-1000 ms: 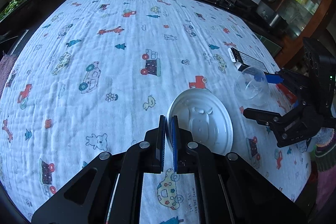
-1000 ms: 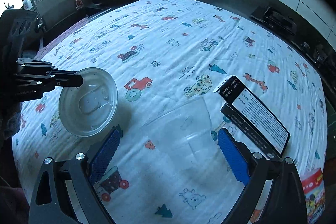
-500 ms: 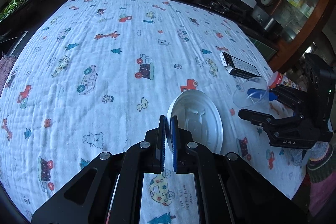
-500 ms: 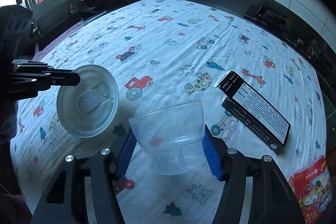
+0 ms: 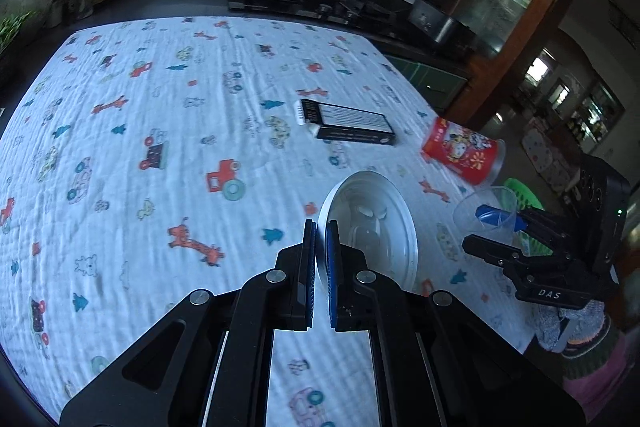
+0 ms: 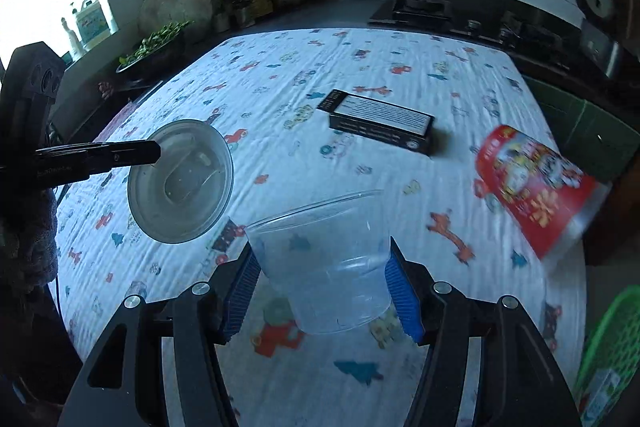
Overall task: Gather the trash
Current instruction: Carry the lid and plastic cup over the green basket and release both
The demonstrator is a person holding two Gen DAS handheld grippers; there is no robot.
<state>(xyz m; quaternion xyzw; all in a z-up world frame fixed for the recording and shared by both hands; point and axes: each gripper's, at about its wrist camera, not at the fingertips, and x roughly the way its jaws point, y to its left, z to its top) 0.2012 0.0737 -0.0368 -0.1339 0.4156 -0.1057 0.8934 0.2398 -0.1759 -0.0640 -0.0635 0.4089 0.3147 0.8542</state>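
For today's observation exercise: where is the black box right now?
The black box lies flat on the patterned cloth, mid-table in both wrist views, left of the red cup lying on its side.

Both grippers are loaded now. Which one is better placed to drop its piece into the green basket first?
Right. The right gripper, clamped on the clear cup, has the green basket just beside it. The left gripper, pinching the round lid, is farther, with the right gripper between it and the basket.

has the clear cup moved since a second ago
Yes. The clear cup lay on the cloth beside the black box; now the right tool holds it lifted, nearer the green basket.
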